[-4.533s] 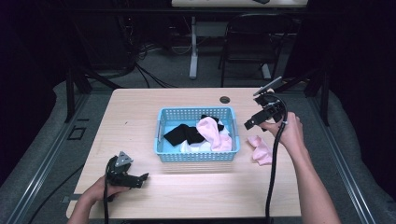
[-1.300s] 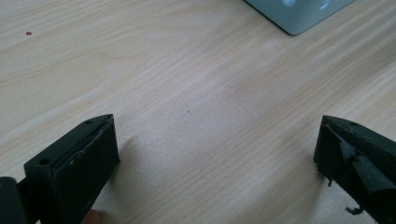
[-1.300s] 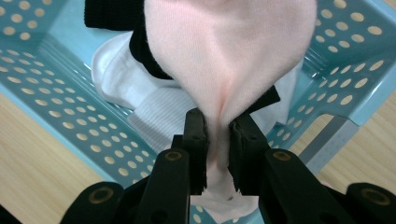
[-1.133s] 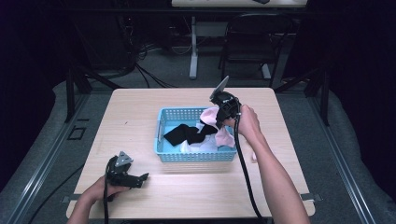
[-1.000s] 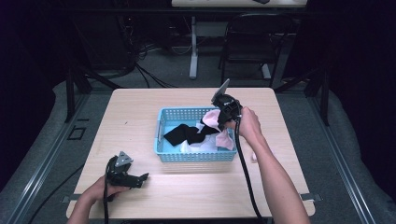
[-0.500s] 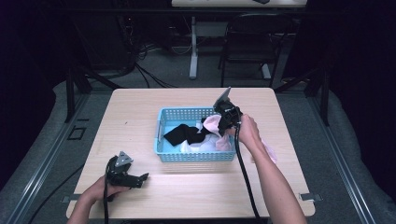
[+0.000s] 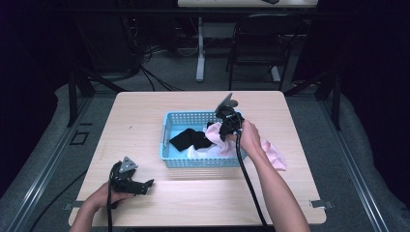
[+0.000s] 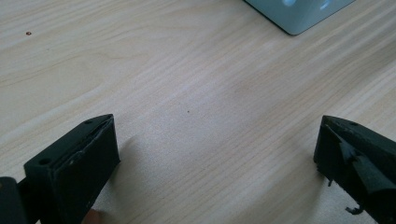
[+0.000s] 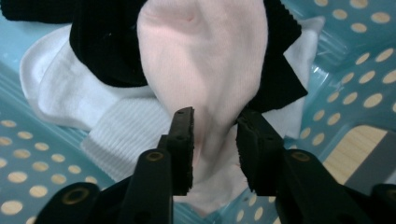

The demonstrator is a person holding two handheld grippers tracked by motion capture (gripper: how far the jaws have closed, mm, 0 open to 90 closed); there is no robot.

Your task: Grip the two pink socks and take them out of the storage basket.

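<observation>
While opening over the blue basket (image 7: 167,145), right gripper (image 9: 214,122) fingers astride a pink sock (image 9: 205,70); left gripper (image 8: 215,154) wide, empty.

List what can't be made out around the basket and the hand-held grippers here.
- Right hand-held gripper: whether its pads press the pink sock; the sock hides the pad faces.
- Basket: its right wall, behind the hand in the high view.
- White sock: partly under the black sock.
</observation>
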